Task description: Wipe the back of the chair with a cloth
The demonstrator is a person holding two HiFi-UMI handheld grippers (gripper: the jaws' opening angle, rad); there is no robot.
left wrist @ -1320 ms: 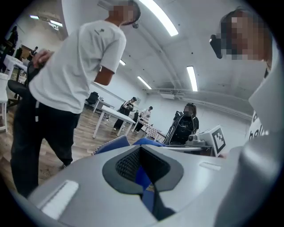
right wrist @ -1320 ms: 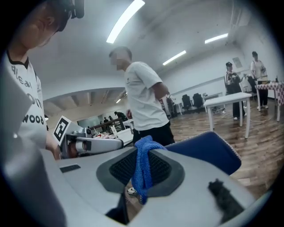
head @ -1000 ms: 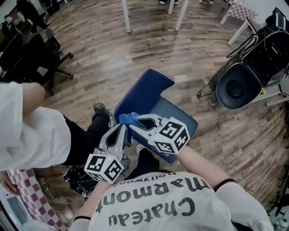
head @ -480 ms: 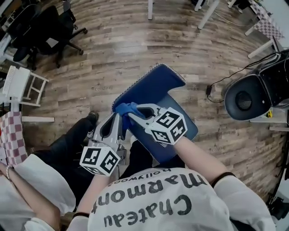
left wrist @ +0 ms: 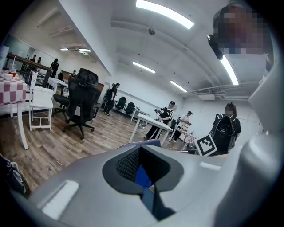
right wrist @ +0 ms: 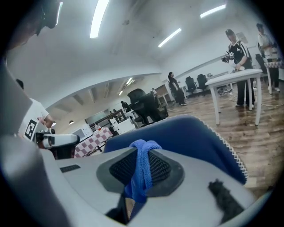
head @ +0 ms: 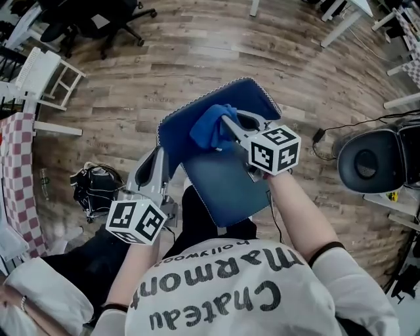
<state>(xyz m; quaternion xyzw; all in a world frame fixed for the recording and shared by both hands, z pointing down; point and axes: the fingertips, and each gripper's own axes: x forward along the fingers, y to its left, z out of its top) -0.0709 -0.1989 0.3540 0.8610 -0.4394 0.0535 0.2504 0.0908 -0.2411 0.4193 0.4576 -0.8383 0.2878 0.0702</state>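
A blue chair stands below me, its back (head: 230,102) toward the far side and its seat (head: 226,187) nearer. My right gripper (head: 226,128) is shut on a bunched blue cloth (head: 210,126) and presses it against the middle of the chair back. In the right gripper view the cloth (right wrist: 143,170) hangs between the pads, with the chair back (right wrist: 195,137) just beyond. My left gripper (head: 156,164) sits at the lower left edge of the chair back, jaws together. A little blue shows in the hollow between its pads (left wrist: 128,166).
A black office chair (head: 98,20) and a white chair (head: 46,72) stand at the far left. A checkered tablecloth (head: 16,177) hangs at the left edge, with a cable bundle (head: 95,187) on the floor. A round black device (head: 374,161) sits right. White table legs (head: 335,26) stand beyond.
My right gripper has carried the cloth up the chair back, from its lower left edge to its middle. The left gripper stays by the lower left edge. The head view has shifted.
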